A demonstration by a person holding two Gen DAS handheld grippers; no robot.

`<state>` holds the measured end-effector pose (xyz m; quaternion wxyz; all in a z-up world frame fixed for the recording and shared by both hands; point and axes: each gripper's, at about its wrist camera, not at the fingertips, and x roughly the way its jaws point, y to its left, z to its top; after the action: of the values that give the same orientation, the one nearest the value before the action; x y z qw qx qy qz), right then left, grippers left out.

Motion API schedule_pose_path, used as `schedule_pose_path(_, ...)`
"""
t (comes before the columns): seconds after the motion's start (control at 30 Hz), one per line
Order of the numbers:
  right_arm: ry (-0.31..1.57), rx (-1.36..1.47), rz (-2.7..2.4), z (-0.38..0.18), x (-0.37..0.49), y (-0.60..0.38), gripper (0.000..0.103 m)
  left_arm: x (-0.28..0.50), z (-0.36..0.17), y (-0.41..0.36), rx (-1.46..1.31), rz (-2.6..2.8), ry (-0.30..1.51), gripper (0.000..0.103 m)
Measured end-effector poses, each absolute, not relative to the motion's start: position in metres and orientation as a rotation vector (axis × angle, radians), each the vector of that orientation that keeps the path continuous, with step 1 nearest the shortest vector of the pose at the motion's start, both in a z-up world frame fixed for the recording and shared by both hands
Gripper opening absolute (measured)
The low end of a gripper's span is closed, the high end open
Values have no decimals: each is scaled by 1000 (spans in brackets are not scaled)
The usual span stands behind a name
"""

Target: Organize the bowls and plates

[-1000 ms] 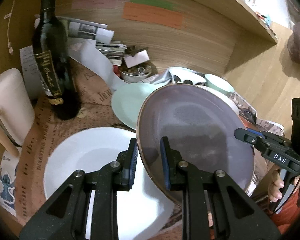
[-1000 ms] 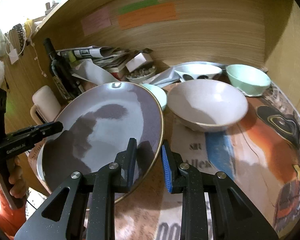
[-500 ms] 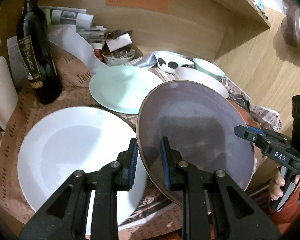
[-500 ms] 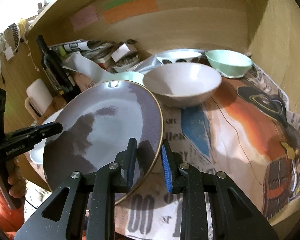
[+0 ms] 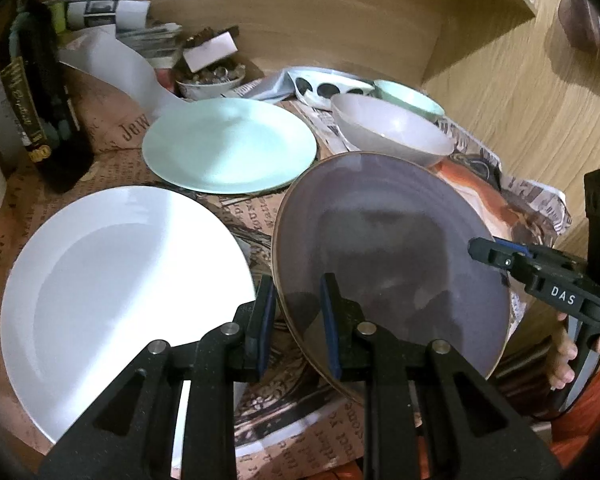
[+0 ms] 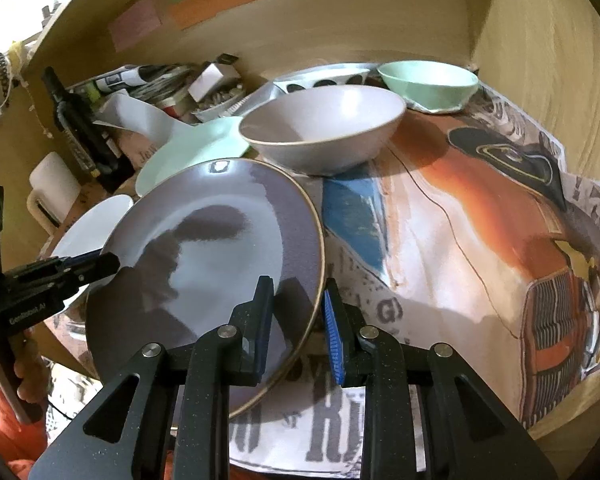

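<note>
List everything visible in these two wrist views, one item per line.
Round purple-grey plate with gold rim: one, held off the table between both grippers.
Round white plate: one, front left.
Mint-green plate: one, behind the white plate.
Grey-pink bowl: one, centre back.
Mint-green bowl: one, back right.
Dark wine bottle: one, left.
Cream mug: one, far left.
Newspaper sheets: covering the table.
Left gripper: black, clamps the plate's rim.
Right gripper: black, clamps the opposite rim.
</note>
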<state>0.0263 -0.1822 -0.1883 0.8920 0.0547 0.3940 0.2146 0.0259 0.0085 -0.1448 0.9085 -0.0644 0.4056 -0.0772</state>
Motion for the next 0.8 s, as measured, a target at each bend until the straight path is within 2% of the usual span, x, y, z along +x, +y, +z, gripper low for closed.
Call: schedule_pose_path(0.8,835,143,414,-198,42,-190,24,50,-157,-2,-134,-171,842,22)
